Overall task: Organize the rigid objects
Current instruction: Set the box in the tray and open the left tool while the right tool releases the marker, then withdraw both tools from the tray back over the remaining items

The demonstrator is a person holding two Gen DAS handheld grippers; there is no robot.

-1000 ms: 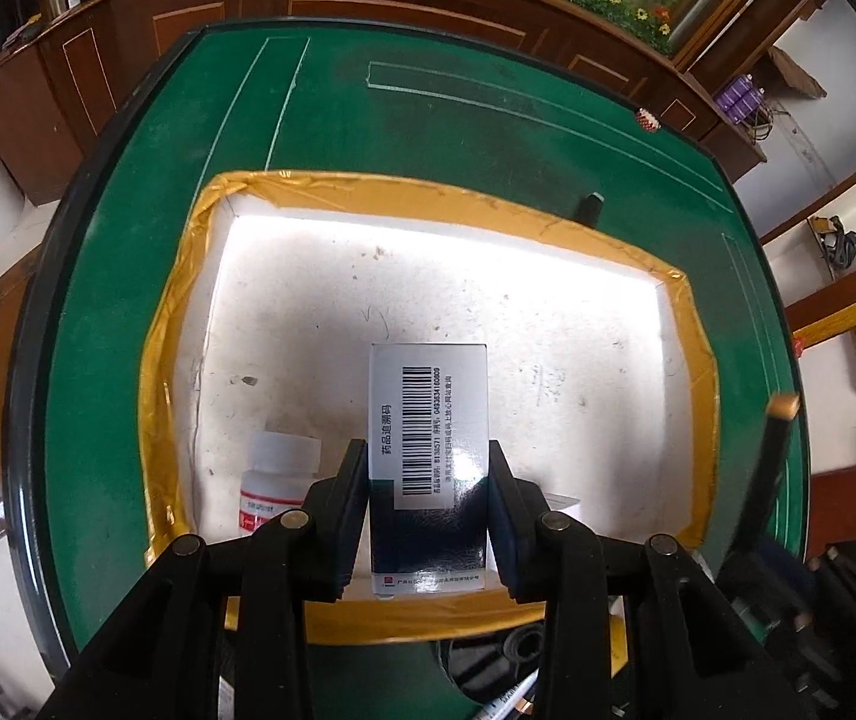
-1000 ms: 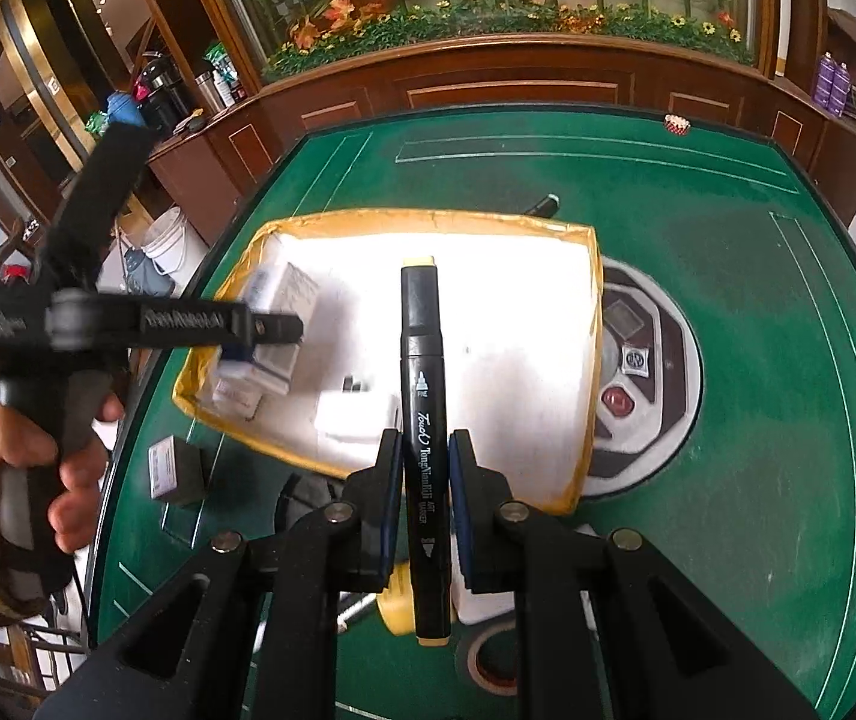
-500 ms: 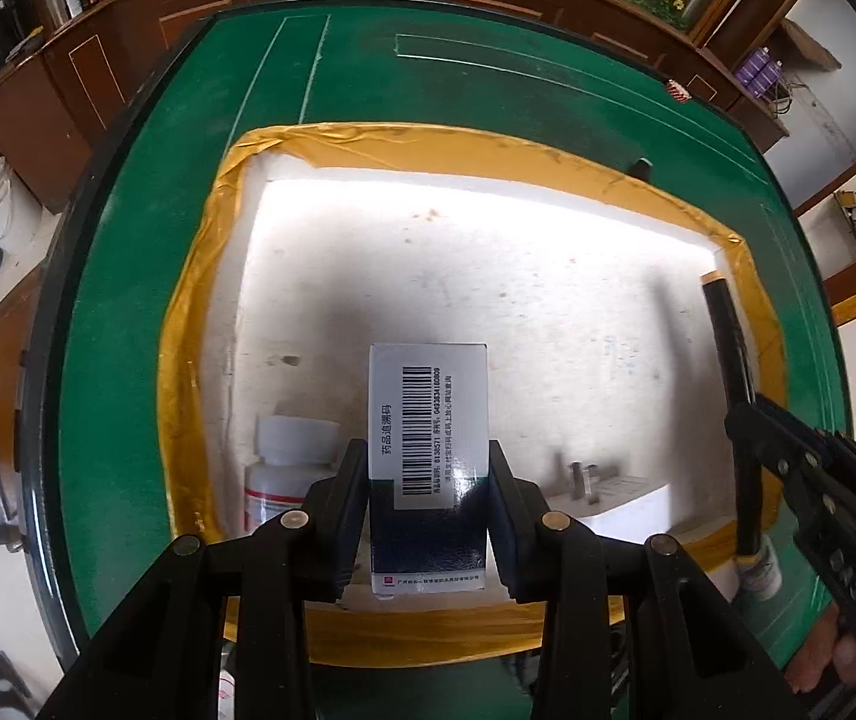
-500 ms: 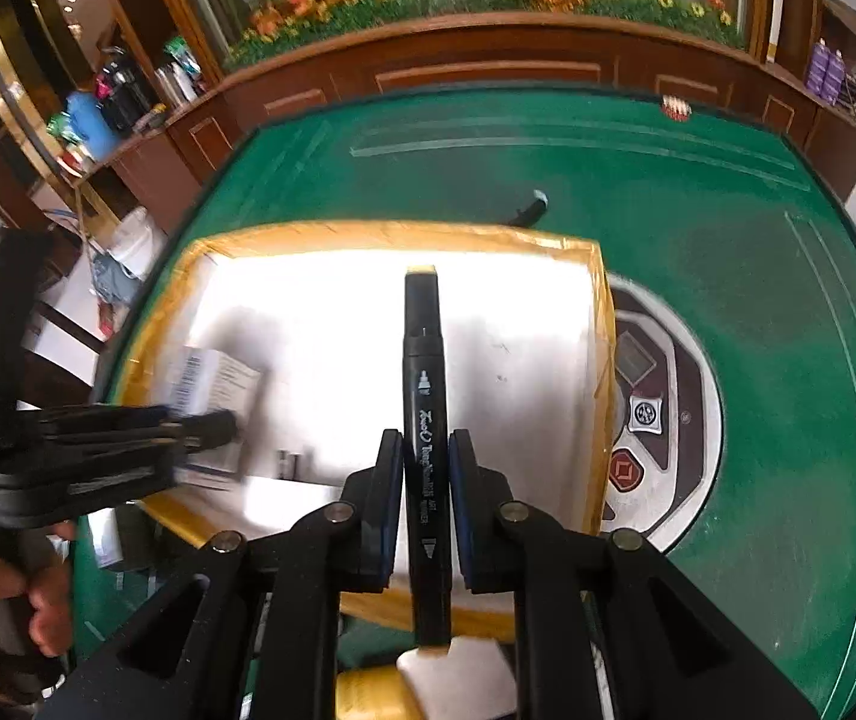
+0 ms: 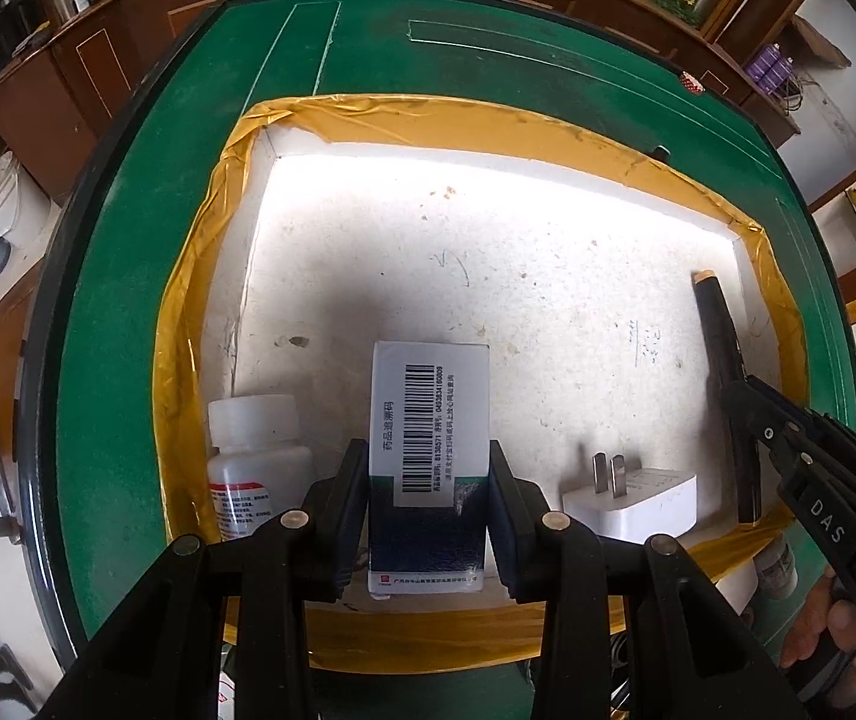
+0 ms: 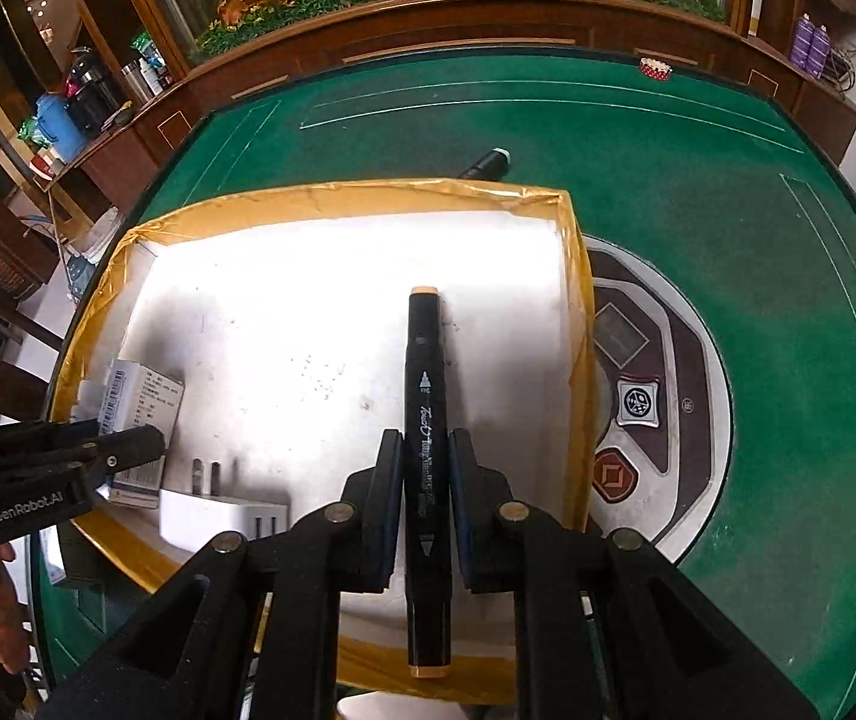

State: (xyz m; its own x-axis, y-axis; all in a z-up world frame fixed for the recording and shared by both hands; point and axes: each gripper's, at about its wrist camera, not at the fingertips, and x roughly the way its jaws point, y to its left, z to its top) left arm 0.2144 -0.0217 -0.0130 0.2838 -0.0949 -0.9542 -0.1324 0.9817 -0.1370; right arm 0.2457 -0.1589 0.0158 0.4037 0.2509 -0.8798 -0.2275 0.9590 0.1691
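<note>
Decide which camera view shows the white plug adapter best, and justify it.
The left wrist view: the white plug adapter lies unobstructed, both prongs clear, inside the foam tray. The right wrist view catches it at the lower edge, partly hidden behind the hand-held gripper.

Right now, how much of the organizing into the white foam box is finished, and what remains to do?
Partly done. A white pill bottle and a white plug adapter already lie in the foam box. In hand: the left gripper holds a barcoded carton and the right gripper holds a black marker, both over the box. Left: releasing these two, and another marker lying on the green table behind the box.
</note>
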